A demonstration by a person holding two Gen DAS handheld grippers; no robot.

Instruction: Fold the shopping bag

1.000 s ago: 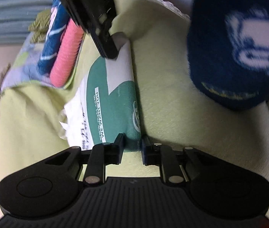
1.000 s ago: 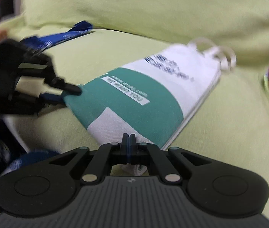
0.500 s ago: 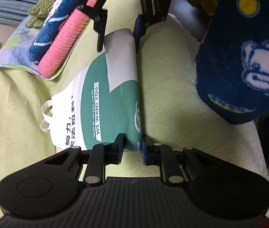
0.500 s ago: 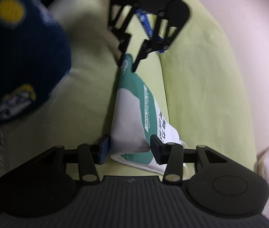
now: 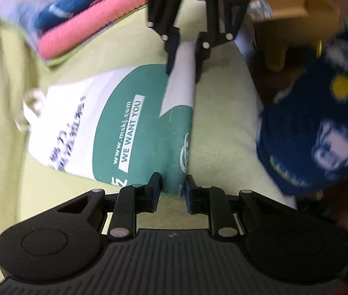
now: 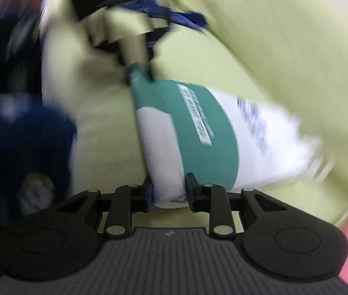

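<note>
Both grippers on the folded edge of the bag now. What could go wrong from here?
1. The left gripper and right gripper each pinch only the thick fold of the shopping bag; its jaws just closing, the right may grab unevenly, letting layers slip.
2. The white handles hang loose at the far end and may spill out.
3. The pink roll lies close, so the bag could snag it.

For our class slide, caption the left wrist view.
Both grippers, left and right, pinch the bag's folded edge on a green cushion.
</note>
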